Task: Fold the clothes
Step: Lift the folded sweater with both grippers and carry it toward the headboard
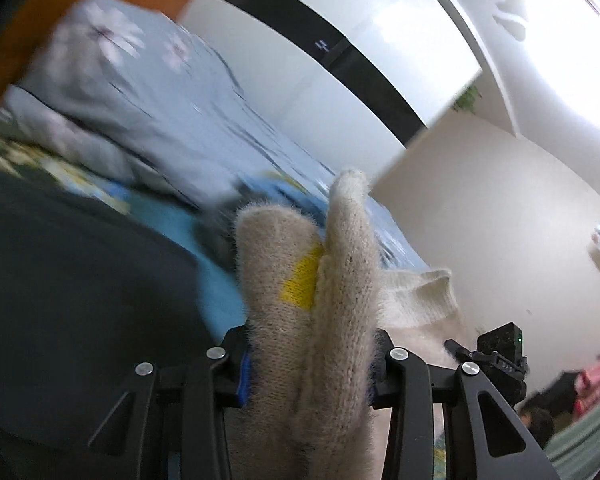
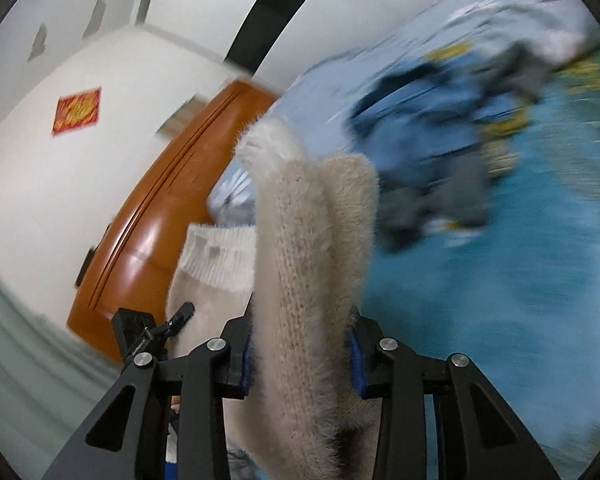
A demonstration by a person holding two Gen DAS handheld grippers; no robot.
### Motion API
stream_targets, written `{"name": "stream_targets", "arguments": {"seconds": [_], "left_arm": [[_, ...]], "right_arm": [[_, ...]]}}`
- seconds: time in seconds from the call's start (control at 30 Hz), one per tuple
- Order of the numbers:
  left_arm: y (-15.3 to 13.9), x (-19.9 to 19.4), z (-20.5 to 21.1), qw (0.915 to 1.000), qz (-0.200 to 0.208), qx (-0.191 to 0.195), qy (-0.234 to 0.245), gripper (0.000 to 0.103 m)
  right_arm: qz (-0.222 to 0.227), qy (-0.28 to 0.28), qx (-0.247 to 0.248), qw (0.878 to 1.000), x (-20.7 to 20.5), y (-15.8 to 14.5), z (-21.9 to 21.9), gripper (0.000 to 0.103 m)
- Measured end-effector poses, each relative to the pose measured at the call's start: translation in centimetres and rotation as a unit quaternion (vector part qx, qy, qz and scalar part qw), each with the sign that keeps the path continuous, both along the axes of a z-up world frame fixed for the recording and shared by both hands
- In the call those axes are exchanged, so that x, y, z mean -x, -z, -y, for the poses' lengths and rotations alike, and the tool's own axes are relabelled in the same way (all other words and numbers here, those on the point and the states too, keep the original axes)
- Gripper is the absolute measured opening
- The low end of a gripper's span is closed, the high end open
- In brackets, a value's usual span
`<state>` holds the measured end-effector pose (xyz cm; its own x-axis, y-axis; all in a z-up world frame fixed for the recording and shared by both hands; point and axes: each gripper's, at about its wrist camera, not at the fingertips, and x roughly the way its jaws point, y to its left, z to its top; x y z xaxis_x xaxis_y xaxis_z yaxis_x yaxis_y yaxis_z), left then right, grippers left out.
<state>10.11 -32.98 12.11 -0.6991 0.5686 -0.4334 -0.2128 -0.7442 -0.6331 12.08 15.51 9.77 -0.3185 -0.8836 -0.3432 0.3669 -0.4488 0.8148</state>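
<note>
A fuzzy beige knit sweater [image 1: 340, 280] with a yellow patch is bunched between the blue-padded fingers of my left gripper [image 1: 312, 372], which is shut on it. The sweater's white ribbed hem [image 1: 424, 296] trails to the right toward the other gripper's body [image 1: 500, 356]. In the right wrist view the same sweater [image 2: 308, 248] stands up in thick folds between the pads of my right gripper [image 2: 300, 360], also shut on it. Its white ribbed edge [image 2: 216, 256] hangs to the left, beside the left gripper's body [image 2: 140, 332]. The garment is held up in the air above the bed.
A bed with a teal and blue sheet [image 2: 480, 300] lies below, blurred. A heap of blue and grey clothes [image 2: 432, 136] sits on it. A grey flowered pillow [image 1: 112, 80] and an orange wooden headboard [image 2: 160, 208] are at the far end. A dark garment [image 1: 72, 300] fills the left.
</note>
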Motion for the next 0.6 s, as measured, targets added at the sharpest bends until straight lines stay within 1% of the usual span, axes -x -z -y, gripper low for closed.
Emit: {"name": "stream_targets", "arguments": {"seconds": [0.07, 0.2, 0.27, 0.3, 0.37, 0.4, 0.5, 0.53, 0.6], "left_arm": [[-1.1, -0.1, 4.7, 0.9993, 0.001, 0.011, -0.036, 0.042], [-2.5, 0.0, 11.7, 0.9958, 0.002, 0.022, -0.089, 0.042], [-2.6, 0.4, 14.7, 0.9942, 0.001, 0.029, -0.104, 0.042], [-2.3, 0.6, 15.8, 0.9936, 0.004, 0.028, -0.11, 0.043], [-0.3, 0.9, 17.1, 0.9931, 0.014, 0.017, -0.115, 0.043], [0.8, 1.0, 17.7, 0.9929, 0.019, 0.01, -0.117, 0.043], [4.2, 1.5, 19.3, 0.9918, 0.035, -0.009, -0.123, 0.043], [5.3, 1.6, 19.8, 0.9913, 0.04, -0.015, -0.125, 0.044], [7.6, 1.9, 20.9, 0.99, 0.051, -0.028, -0.128, 0.044]], "right_arm": [[0.0, -0.035, 0.001, 0.999, 1.3, -0.8, 5.5, 0.037], [0.006, -0.088, 0.009, 0.996, 3.2, -1.8, 15.2, 0.037], [0.006, -0.105, 0.008, 0.994, 3.9, -1.7, 18.6, 0.037], [0.006, -0.112, 0.007, 0.994, 4.1, -1.5, 20.2, 0.037], [0.018, -0.12, 0.006, 0.993, 4.4, -0.1, 22.0, 0.037], [0.028, -0.122, -0.001, 0.992, 4.5, 1.1, 22.7, 0.037], [0.062, -0.121, -0.043, 0.99, 5.3, 5.2, 24.2, 0.037], [0.074, -0.116, -0.045, 0.989, 5.6, 6.5, 24.1, 0.037], [0.1, -0.11, -0.021, 0.989, 6.4, 8.1, 23.5, 0.038]]}}
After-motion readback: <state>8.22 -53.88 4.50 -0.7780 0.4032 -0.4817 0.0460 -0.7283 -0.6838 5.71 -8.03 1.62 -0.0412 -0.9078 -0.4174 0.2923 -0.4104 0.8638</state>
